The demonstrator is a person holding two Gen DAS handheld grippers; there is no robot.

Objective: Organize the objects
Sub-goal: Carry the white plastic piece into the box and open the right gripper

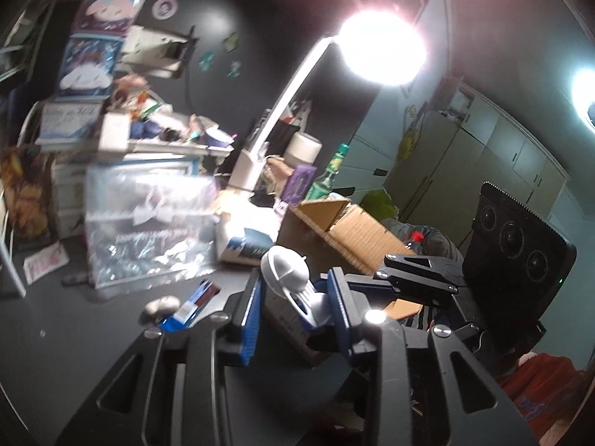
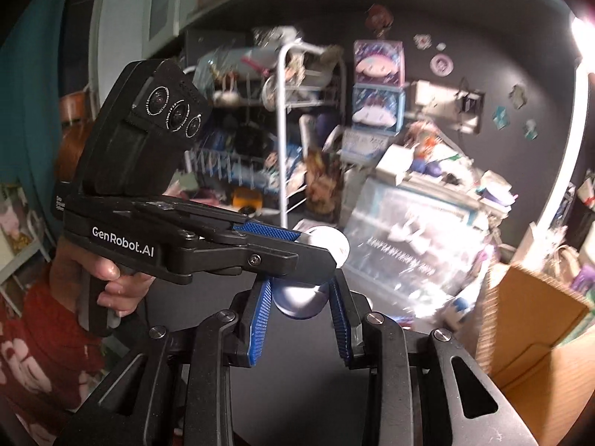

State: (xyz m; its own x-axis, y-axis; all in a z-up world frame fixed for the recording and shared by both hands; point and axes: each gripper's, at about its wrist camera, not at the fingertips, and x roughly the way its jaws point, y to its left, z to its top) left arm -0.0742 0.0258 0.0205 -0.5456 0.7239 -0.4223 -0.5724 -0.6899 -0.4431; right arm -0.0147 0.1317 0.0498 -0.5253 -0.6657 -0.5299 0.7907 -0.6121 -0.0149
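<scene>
A silver-grey plastic toy (image 1: 293, 282) is held in the air between both grippers. In the left wrist view my left gripper (image 1: 293, 293) is shut on the toy, its blue pads on both sides. My right gripper (image 1: 420, 278) reaches in from the right behind it. In the right wrist view my right gripper (image 2: 301, 297) has its blue pads around the toy's rounded grey end (image 2: 301, 299). My left gripper (image 2: 282, 245) crosses in front from the left, closed on the toy's pale disc (image 2: 329, 243).
An open cardboard box (image 1: 346, 230) stands just behind the grippers; it also shows at the right edge of the right wrist view (image 2: 528, 319). A clear plastic bag (image 1: 148, 219), a small blue box (image 1: 193, 306), a lamp (image 1: 290, 100) and cluttered shelves (image 2: 282, 130) surround the dark desk (image 1: 74, 334).
</scene>
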